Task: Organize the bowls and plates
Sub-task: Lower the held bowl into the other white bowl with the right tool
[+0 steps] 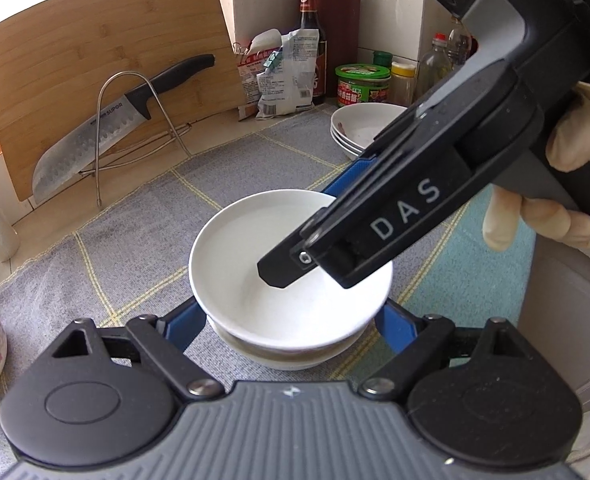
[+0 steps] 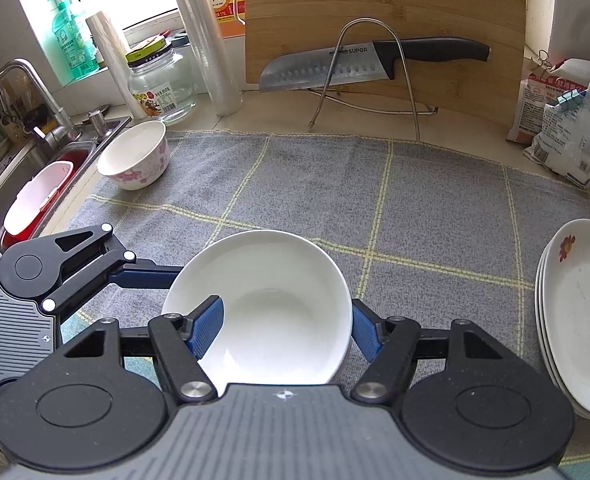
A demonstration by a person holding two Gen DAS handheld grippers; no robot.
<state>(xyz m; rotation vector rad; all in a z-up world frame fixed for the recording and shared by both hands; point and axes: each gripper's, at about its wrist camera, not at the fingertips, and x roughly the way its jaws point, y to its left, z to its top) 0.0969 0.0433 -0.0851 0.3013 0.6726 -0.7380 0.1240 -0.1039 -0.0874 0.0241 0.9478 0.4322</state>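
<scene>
While nested on another, plain glossy white bowl, right gripper jaws clamped on its rim.

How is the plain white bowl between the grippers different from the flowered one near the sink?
The plain white bowl is wide, shallow, undecorated and sits nested on another bowl; the pink-flowered bowl is deeper, steeper-sided and stands alone at the cloth's edge. Both are upright, white inside and look empty.

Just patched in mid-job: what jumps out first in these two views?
The white bowl at centre, nested on another bowl, with the right gripper straddling its rim, one finger inside. Behind, a large knife rests on a wire stand against the cutting board. Stacked plates sit at right.
</scene>
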